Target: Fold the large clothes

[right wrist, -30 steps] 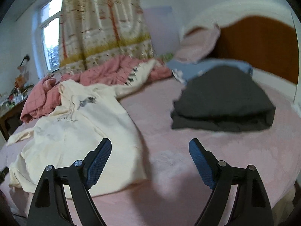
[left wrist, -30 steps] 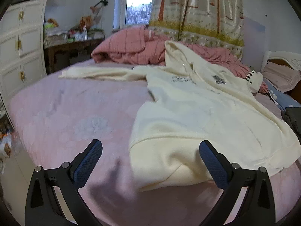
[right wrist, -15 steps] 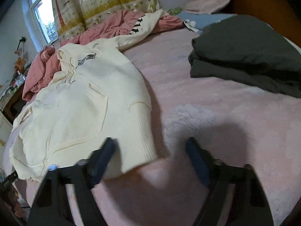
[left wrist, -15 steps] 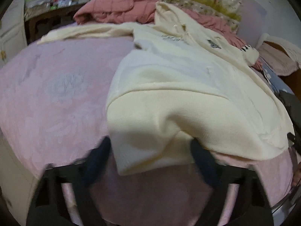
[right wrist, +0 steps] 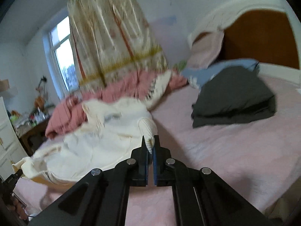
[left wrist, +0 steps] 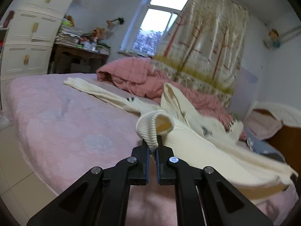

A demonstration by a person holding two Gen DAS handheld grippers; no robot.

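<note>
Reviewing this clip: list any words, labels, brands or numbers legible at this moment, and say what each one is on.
No text can be read in either view.
Cream hoodie: dark printed marks on the chest and sleeve, too blurred to read.
Desk clutter: bottles and stacked papers, labels too small to read.
White cabinet: yellowish handles only, no lettering visible.
Curtain: tree pattern, no words.

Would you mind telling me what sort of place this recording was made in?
Most likely a lived-in home bedroom: a bed with a pink cover and a wooden headboard, a rumpled pink quilt by the curtained window, and a tall cream cabinet.
</note>
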